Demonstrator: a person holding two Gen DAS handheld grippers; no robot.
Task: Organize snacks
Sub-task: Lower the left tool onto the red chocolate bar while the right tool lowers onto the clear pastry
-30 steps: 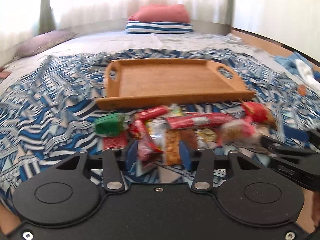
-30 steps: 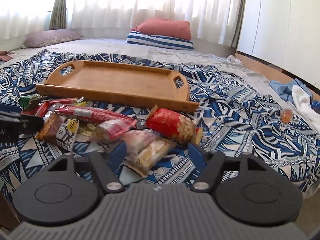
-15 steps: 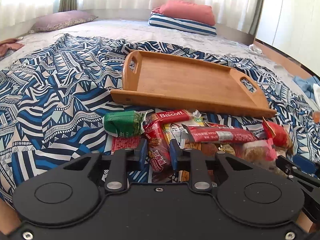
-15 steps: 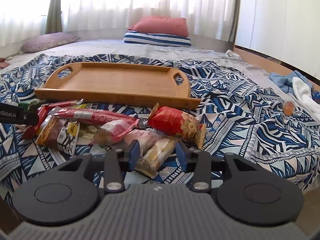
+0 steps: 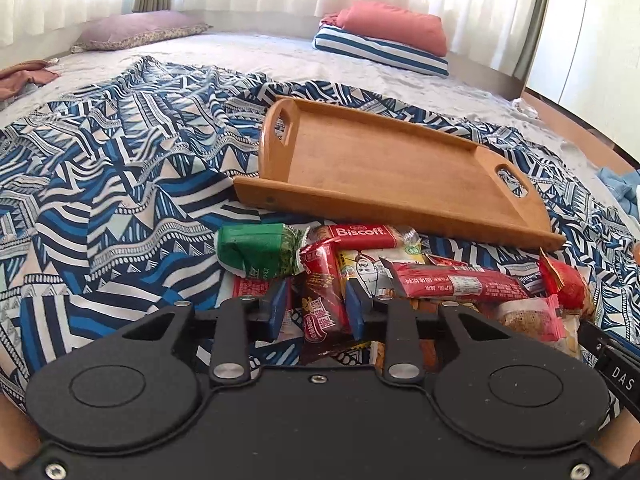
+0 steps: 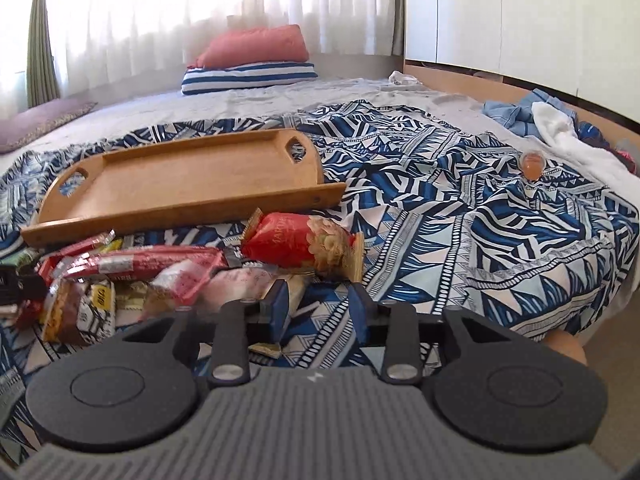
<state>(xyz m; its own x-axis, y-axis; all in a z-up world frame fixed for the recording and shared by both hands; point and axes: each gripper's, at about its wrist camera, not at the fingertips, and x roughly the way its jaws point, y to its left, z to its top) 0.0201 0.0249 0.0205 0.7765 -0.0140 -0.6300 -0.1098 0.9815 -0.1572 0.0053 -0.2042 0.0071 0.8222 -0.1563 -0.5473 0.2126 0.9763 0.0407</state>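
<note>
A pile of snack packs lies on the patterned blanket in front of an empty wooden tray (image 5: 384,168), which also shows in the right wrist view (image 6: 176,184). My left gripper (image 5: 318,306) is shut on a red snack bar (image 5: 324,292). A green pack (image 5: 260,250), a Biscoff pack (image 5: 362,236) and a long red bar (image 5: 456,282) lie beside it. My right gripper (image 6: 318,308) is partly open with only blanket between its fingers. A pale pack (image 6: 294,296) touches its left finger. A red peanut bag (image 6: 300,240) lies just ahead.
The blue and white blanket (image 6: 480,216) covers a bed. A small orange cup (image 6: 532,164) sits at the right. Clothes (image 6: 560,128) are heaped at the far right. Pillows (image 5: 384,40) lie at the back.
My left gripper closed on the red snack bar and holds it. My right gripper narrowed over the pale pack, then shifted right so the pack lies at its left finger.
</note>
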